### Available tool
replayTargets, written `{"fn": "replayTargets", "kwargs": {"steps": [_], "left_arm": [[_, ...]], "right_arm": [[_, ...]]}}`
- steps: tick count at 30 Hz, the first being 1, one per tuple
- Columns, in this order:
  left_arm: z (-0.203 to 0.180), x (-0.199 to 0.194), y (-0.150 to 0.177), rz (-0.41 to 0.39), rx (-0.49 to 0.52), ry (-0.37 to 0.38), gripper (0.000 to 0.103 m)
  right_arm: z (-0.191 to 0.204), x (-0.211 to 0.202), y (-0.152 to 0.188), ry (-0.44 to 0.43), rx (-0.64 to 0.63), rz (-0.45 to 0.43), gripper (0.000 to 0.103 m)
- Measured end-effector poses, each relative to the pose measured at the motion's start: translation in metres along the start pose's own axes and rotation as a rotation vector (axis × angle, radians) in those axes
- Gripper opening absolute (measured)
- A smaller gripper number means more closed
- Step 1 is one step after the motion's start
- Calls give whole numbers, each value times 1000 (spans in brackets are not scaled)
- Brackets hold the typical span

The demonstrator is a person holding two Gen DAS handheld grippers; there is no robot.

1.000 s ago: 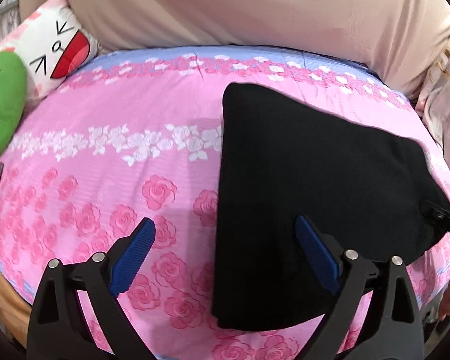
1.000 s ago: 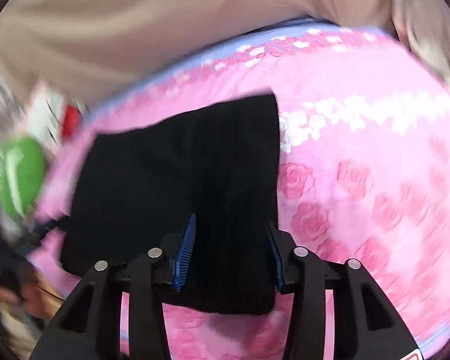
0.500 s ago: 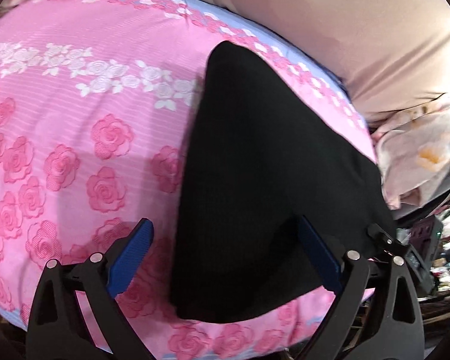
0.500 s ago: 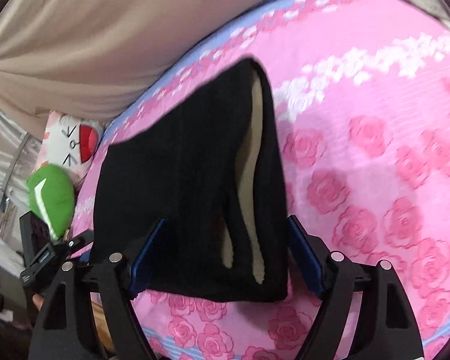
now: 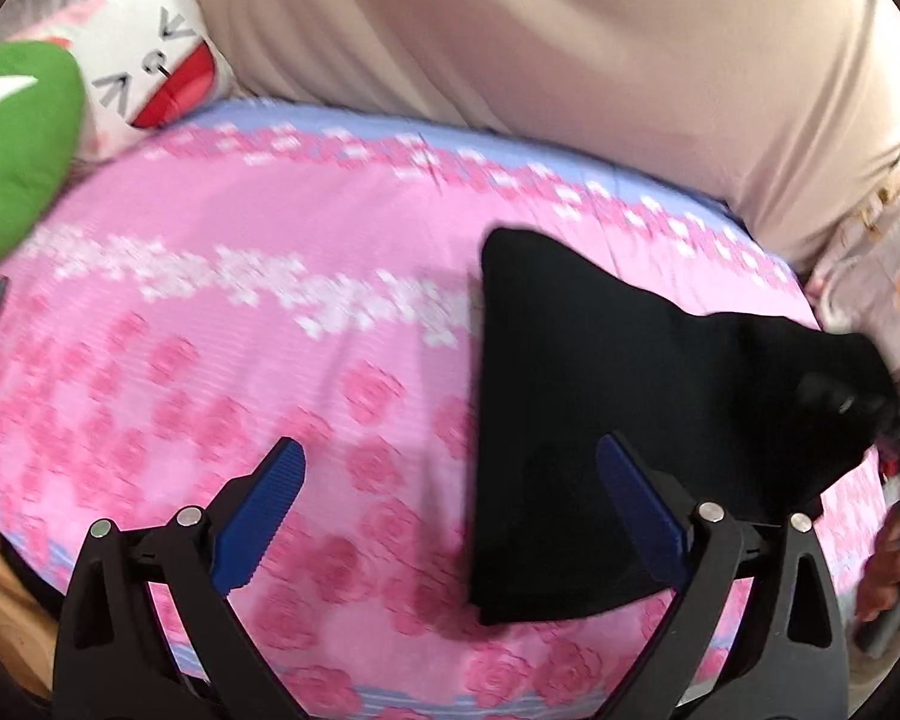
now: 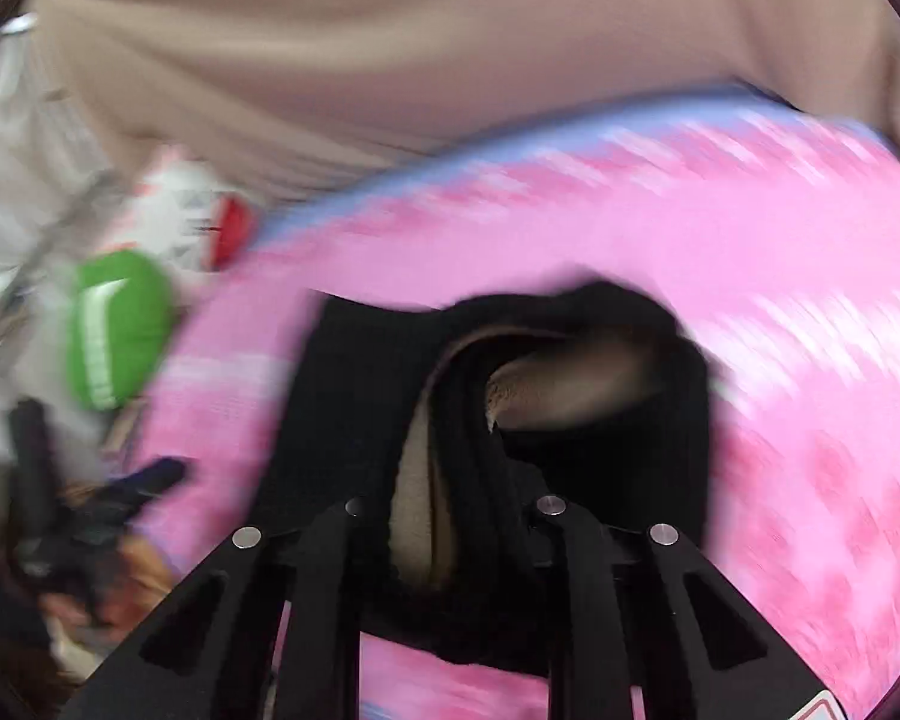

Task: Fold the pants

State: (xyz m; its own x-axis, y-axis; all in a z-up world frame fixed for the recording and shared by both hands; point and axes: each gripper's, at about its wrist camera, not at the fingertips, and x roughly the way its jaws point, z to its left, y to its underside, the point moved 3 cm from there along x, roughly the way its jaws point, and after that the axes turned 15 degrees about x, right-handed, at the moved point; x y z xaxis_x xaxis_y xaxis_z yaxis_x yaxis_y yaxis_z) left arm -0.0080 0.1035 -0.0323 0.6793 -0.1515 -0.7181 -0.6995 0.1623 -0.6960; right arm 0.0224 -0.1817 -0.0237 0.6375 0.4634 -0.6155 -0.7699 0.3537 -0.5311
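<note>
The folded black pants [image 5: 600, 420] lie on the pink rose-patterned bed [image 5: 240, 330], toward its right side. My left gripper [image 5: 450, 498] is open and empty, above the bed by the pants' left edge. In the right wrist view my right gripper [image 6: 444, 510] is shut on the near edge of the pants [image 6: 360, 420] and lifts it, so the beige fleece lining [image 6: 570, 384] shows. The right gripper also shows in the left wrist view [image 5: 834, 402] at the pants' right corner.
A green cushion [image 5: 12, 144] and a white cartoon-face pillow [image 5: 150, 72] sit at the bed's far left. A beige curtain [image 5: 510, 42] hangs behind the bed. A floral cloth [image 5: 870, 276] lies at the right. The bed's front edge is just below my grippers.
My right gripper has shut on the pants' near edge and raised it, with the lining exposed. My left gripper has swung back left, still open.
</note>
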Motion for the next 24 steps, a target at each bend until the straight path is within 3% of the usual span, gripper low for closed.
{"fn": "replayTargets", "kwargs": {"steps": [5, 6, 8, 9, 11, 13, 15, 17, 19, 21, 23, 24], "left_arm": [[21, -22, -14, -57, -26, -76, 96], [23, -25, -14, -64, -29, -86, 96], [25, -27, -14, -66, -31, -90, 96], [24, -24, -12, -59, -27, -86, 97], [18, -12, -9, -33, -11, -75, 97], [8, 5, -5, 5, 9, -56, 97], [-1, 15, -2, 33, 22, -29, 97], [-11, 24, -1, 49, 31, -4, 97], [-20, 26, -3, 51, 41, 14, 97], [-26, 27, -5, 46, 54, 13, 97], [-31, 27, -7, 44, 69, 7, 97], [-33, 27, -7, 46, 76, 10, 97]], "right_arm": [[83, -17, -21, -303, -83, -14, 18], [84, -19, -21, -312, -84, -27, 18], [68, -17, -17, -244, -78, -41, 19], [49, -10, -10, -169, -58, -41, 23], [-12, 14, 15, 86, -25, 7, 33], [-56, 25, 33, 269, 49, 38, 33], [-73, 8, 40, 187, 115, 2, 34], [-72, -7, 38, 178, 135, -24, 43], [-60, -8, 32, 175, 76, -40, 63], [-57, 3, 30, 203, 43, -14, 63], [-60, 22, 34, 164, 47, 54, 61], [-62, 38, 32, 161, 64, 78, 50]]}}
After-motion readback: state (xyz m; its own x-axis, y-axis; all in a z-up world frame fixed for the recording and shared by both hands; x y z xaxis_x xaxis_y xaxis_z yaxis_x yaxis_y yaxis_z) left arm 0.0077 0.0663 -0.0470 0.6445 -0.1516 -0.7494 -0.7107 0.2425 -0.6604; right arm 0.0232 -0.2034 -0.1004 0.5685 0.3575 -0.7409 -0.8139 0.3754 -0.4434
